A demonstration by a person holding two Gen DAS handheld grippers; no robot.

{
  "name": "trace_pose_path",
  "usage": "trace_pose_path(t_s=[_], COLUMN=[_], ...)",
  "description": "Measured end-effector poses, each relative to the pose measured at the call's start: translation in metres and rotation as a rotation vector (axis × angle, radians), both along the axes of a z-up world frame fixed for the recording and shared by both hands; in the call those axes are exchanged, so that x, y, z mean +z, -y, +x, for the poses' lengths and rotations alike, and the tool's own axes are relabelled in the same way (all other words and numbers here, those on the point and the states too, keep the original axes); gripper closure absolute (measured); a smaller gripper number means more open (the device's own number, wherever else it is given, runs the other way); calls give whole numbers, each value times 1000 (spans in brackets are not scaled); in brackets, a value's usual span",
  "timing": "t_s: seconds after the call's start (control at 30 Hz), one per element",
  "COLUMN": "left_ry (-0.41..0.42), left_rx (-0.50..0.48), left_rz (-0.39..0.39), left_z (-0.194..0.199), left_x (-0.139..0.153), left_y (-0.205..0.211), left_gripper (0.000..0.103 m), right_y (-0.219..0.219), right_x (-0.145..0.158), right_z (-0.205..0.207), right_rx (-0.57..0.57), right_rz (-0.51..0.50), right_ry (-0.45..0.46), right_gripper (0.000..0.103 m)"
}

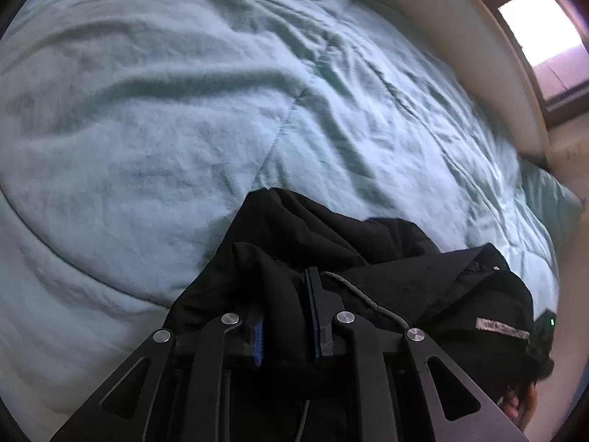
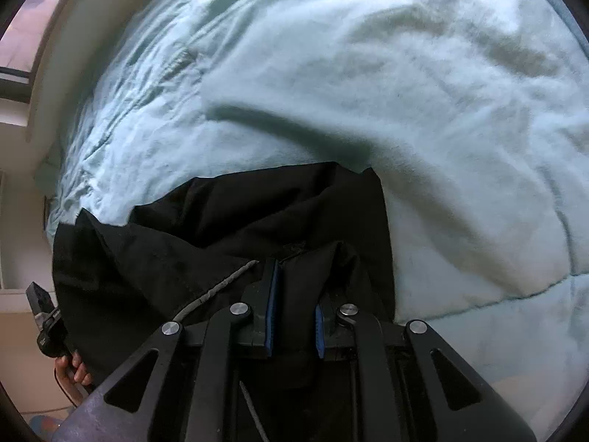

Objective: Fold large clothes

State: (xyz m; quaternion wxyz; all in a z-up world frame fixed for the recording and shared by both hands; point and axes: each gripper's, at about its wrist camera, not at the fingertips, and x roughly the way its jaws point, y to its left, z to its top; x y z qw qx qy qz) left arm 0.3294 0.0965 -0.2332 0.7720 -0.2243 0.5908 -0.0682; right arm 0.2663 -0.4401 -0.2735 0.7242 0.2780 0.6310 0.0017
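A large black garment (image 1: 324, 235) with a grey drawstring (image 1: 364, 296) hangs bunched above a pale teal bed cover (image 1: 154, 121). My left gripper (image 1: 285, 316) is shut on a fold of the black fabric, which fills the gap between the blue pads. In the right wrist view the same black garment (image 2: 235, 221) drapes to the left, and my right gripper (image 2: 294, 313) is shut on another fold of it. The garment's lower part is hidden behind both grippers. The other gripper shows at the left edge of the right wrist view (image 2: 46, 316).
The teal bed cover (image 2: 405, 92) is wrinkled and fills most of both views. A pale headboard or bed edge (image 1: 489, 55) curves along the right, with a bright window (image 1: 541, 25) beyond. A hand (image 2: 75, 368) shows at the lower left.
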Motion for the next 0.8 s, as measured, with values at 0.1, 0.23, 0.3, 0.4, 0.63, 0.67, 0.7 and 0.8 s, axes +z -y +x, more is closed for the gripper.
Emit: trace_pose_path(t_s=[0.1,0.23,0.3,0.4,0.63,0.67,0.7,0.8], left_ry=[57,98,115,179,139,131,132,98], left_rx=[-81,-133,-94,-20,-83,-113,-127,-148], left_rz=[-10,-101,-174,-276,-45,11,40,14], left_z=[-14,-47,-59,-73,-45,-39,-36,-14], left_x=[35,82,97,120,91,82,76,49], left_y=[-11,-42,-67,-103,-69,-59,-55,-46], left_gripper=[80,64,55,42,32,32,32,32], right_y=[9,19,25,21,-11,-15,-17,-22], right_x=[37,93,116,129,90,83,77,61], right_z=[-10,-34,-46,-50,-9,-1,5,17], right_rx=[-8,3,4,57,223,253,280,354], right_rz=[9,-13,-22,-66,-274,-304,-318,-335], right_ry=[53,167,223,254,243,250,254,251], right_gripper=[70,29,28,23,23,23,23,23])
